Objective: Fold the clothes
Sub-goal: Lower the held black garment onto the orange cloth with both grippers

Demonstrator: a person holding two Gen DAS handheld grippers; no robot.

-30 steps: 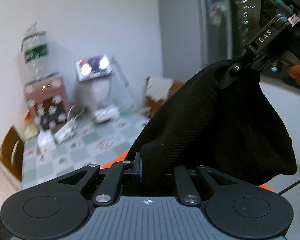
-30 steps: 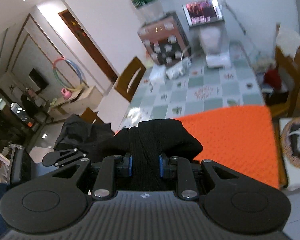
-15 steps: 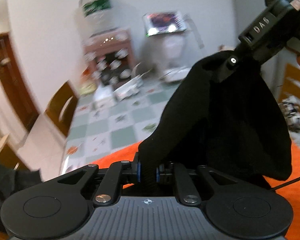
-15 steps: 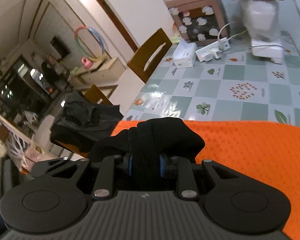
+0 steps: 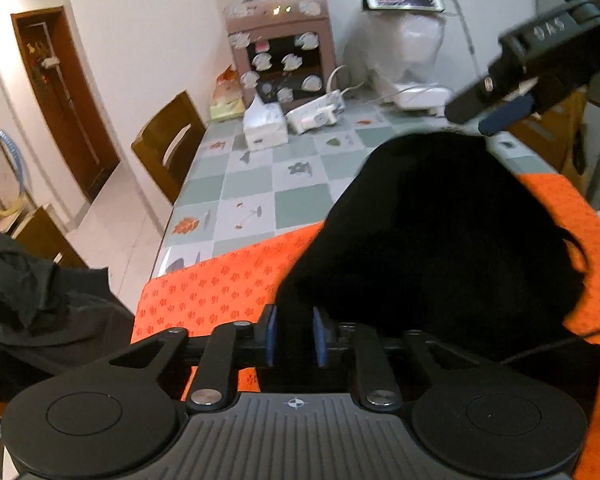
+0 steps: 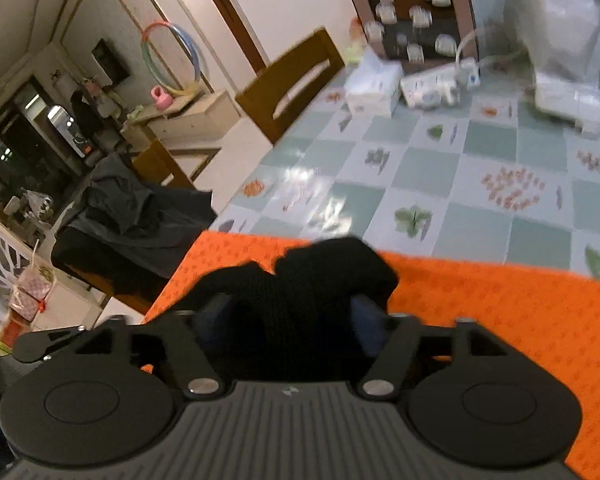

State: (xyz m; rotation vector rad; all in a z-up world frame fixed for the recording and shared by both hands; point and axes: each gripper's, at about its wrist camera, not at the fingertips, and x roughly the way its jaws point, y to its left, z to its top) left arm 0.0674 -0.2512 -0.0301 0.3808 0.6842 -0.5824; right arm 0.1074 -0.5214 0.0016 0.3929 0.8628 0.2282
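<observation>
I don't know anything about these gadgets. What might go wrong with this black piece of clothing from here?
1. The black garment sits bunched on the orange mat, not flat, so a fold made now would likely come out lumpy.
2. The right gripper is open with cloth lying between its fingers; pulling away may snag and drag it.
3. Only the left gripper seems to pinch it, so lifting could let it swing or slip.

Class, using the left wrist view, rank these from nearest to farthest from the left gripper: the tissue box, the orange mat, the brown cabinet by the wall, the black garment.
1. Black garment, right at the left gripper.
2. Orange mat, just beyond, underneath.
3. Tissue box, mid-table, left of centre.
4. Brown cabinet, at the far wall.
</observation>
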